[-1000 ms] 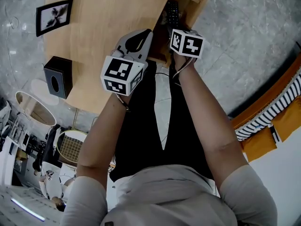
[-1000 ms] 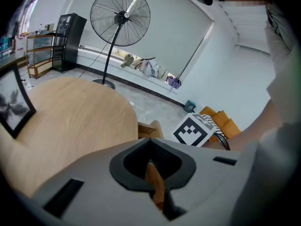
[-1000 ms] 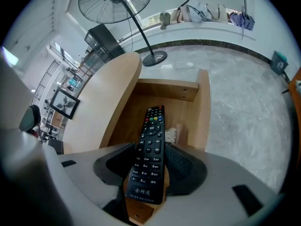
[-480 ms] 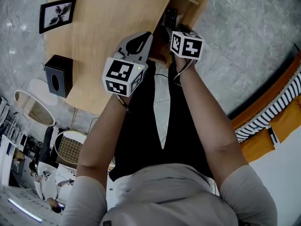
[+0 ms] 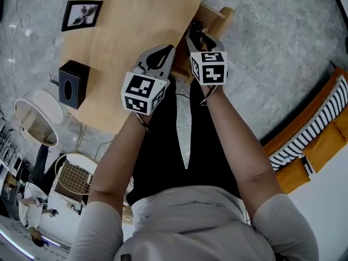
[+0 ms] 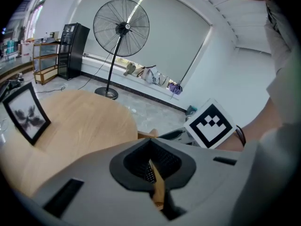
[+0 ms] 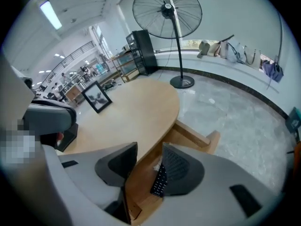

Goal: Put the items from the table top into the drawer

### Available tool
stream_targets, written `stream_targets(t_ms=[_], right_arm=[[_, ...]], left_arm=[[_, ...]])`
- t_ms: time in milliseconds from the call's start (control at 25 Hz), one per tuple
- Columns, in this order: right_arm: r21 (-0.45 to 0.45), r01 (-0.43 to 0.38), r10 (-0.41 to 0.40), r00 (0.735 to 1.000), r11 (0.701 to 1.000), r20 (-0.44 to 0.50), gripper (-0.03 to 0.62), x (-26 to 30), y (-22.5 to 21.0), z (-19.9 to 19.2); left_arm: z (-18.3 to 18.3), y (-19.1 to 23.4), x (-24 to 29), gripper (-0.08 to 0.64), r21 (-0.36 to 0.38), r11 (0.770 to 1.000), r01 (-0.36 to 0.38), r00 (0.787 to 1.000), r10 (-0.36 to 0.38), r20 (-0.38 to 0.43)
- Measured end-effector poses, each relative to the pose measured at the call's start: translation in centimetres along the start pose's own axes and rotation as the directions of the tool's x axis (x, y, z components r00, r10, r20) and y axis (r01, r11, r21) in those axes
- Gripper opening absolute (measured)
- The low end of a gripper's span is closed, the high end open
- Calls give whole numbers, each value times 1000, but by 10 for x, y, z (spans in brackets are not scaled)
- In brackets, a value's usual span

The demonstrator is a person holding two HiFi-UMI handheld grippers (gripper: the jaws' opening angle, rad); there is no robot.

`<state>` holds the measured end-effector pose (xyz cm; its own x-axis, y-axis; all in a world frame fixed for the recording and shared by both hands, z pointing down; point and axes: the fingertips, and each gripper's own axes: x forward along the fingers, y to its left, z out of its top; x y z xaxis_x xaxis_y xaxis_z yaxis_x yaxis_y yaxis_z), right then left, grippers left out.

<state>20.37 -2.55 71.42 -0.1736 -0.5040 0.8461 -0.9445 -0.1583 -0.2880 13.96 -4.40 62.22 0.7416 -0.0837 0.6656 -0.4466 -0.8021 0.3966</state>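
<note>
A black remote (image 5: 196,28) lies in the open wooden drawer (image 5: 213,14) at the right end of the wooden table (image 5: 130,15). In the right gripper view the remote (image 7: 160,179) shows in the drawer (image 7: 190,136) below the jaws. My right gripper (image 5: 194,40) hangs above the drawer, its jaws apart and closing, with nothing held between them. Just left of it, over the table's edge, my left gripper (image 5: 165,52) is shut and empty. A framed picture (image 5: 81,14) and a black tissue box (image 5: 73,84) remain on the table top.
A standing fan (image 6: 121,28) is on the floor beyond the table. Left of the table are a round mirror-like disc (image 5: 33,122) and a wire basket (image 5: 73,174). A striped sofa cushion (image 5: 312,129) lies at the right.
My right gripper has lifted up out of the drawer and rolled, so its cube shows another face. The left gripper has risen a little. The remote stays in the drawer.
</note>
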Motion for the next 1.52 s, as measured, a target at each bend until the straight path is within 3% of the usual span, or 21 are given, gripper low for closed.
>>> stream_targets(t_ms=[240, 400, 800, 1080, 1360, 1520], right_arm=[[-150, -75, 90, 991, 986, 100, 106, -70, 39, 58], [-270, -99, 146, 976, 958, 159, 75, -126, 59, 100], [-438, -164, 310, 907, 884, 284, 35, -297, 115, 182], [-548, -204, 443, 826, 811, 348, 28, -406, 155, 235], [-641, -206, 536, 757, 739, 374, 28, -482, 163, 246], [-695, -227, 593, 728, 683, 345, 28, -499, 172, 245]], left_arm=[[49, -16, -49, 9, 24, 999, -22, 998, 20, 64], [95, -30, -90, 9, 81, 996, -36, 992, 26, 120], [199, -86, -204, 9, 144, 987, -71, 962, 30, 271], [257, -139, -279, 9, 180, 980, -90, 922, 13, 388], [284, -196, -321, 9, 175, 974, -144, 872, 41, 488], [286, -211, -338, 9, 124, 972, -197, 840, 103, 533]])
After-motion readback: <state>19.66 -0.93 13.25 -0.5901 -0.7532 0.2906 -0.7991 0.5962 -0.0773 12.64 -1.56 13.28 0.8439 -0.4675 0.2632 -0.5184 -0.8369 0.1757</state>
